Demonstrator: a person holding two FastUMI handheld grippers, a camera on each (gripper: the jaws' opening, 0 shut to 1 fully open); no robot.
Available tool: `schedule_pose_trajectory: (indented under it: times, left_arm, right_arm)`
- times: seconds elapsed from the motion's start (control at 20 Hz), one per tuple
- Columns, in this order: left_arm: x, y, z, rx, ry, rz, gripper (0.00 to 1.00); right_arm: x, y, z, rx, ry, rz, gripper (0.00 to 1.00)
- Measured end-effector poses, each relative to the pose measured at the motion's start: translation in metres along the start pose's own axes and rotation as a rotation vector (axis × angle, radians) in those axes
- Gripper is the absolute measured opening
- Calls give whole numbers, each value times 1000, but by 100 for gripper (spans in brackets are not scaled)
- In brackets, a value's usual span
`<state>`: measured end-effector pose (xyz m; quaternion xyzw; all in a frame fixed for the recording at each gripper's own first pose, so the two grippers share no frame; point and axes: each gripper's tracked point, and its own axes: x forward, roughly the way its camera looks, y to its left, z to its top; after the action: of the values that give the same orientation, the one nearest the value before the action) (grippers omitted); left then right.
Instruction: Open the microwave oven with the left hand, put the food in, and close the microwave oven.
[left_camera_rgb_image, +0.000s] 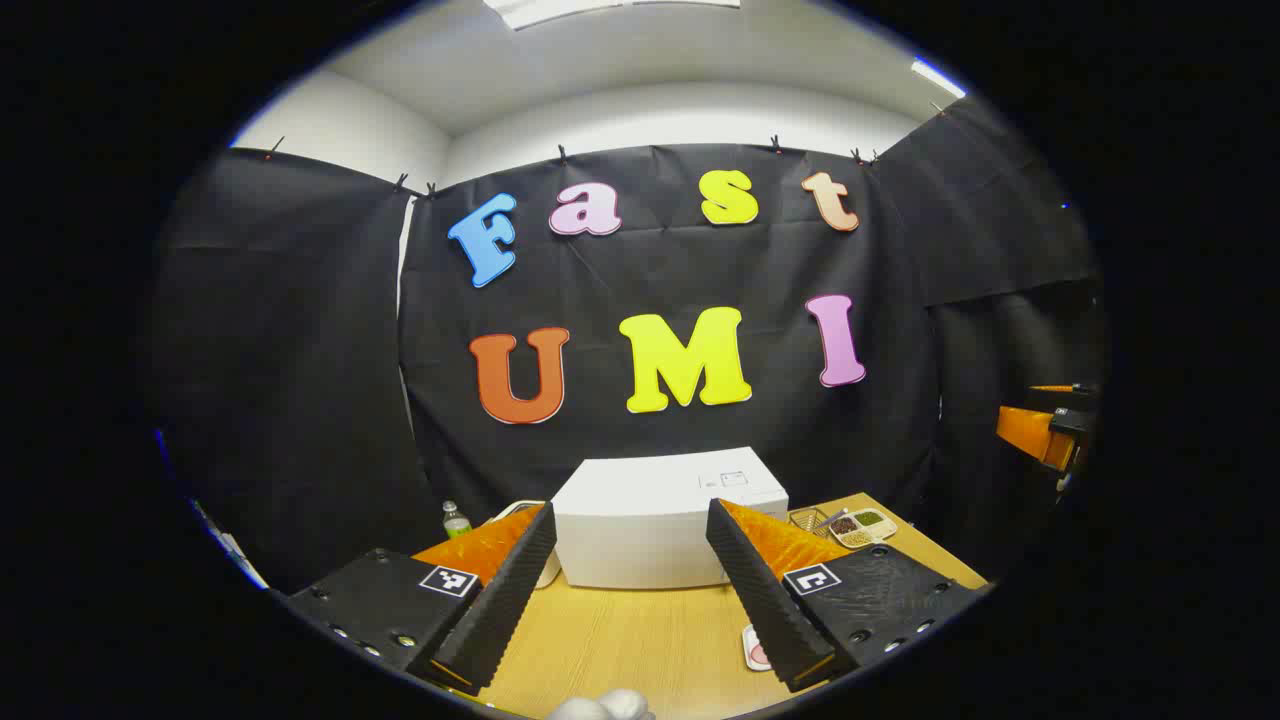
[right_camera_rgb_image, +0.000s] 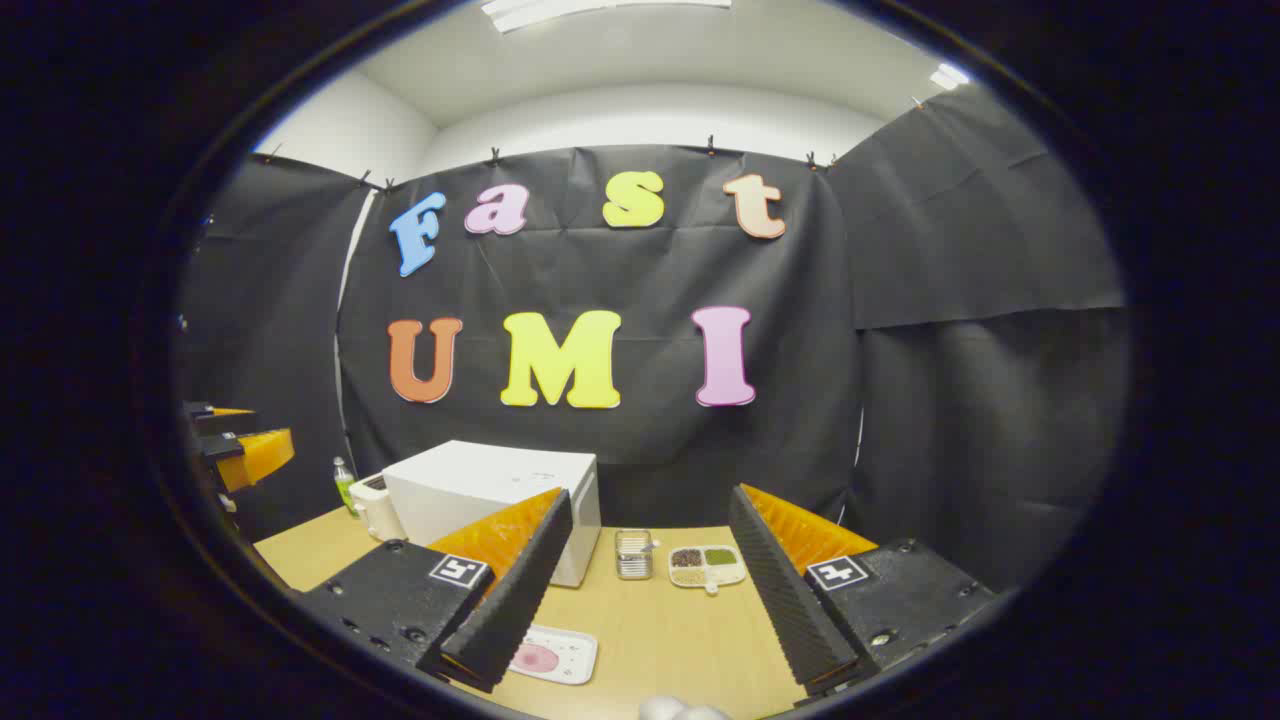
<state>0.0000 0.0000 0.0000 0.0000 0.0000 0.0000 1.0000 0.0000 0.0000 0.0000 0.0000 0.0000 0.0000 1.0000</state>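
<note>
A white microwave oven (left_camera_rgb_image: 650, 525) stands shut at the back of the wooden table (left_camera_rgb_image: 620, 640), straight ahead in the left gripper view. My left gripper (left_camera_rgb_image: 635, 590) hangs open in front of it, well short of the door, with nothing between its fingers. The same microwave oven (right_camera_rgb_image: 480, 495) sits to the left in the right gripper view. A white plate of food (right_camera_rgb_image: 555, 655) with a pink piece on it lies on the table (right_camera_rgb_image: 680, 630) near my right gripper (right_camera_rgb_image: 640, 590), which is open and empty. The plate's edge (left_camera_rgb_image: 755, 648) peeks out beside the left gripper's right finger.
A divided dish of grains (right_camera_rgb_image: 707, 565) and a small metal box (right_camera_rgb_image: 633, 553) sit to the right of the microwave. A green bottle (right_camera_rgb_image: 344, 483) and a white appliance (right_camera_rgb_image: 378, 507) stand to its left. The other gripper (right_camera_rgb_image: 235, 445) shows at the far left edge.
</note>
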Motion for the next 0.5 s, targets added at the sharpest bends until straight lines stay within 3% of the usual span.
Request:
schedule_pose_trajectory:
  times: [0.3,0.35,0.5]
  left_arm:
    - [9,0,-6,-9,8,-20,95]
    - [10,1,-6,-9,8,-18,95]
    - [12,0,-9,-7,9,-19,95]
  right_arm:
    - [0,-1,0,-3,4,-22,100]
    - [0,-1,0,-10,3,-24,96]
    - [2,3,0,-13,5,-19,100]
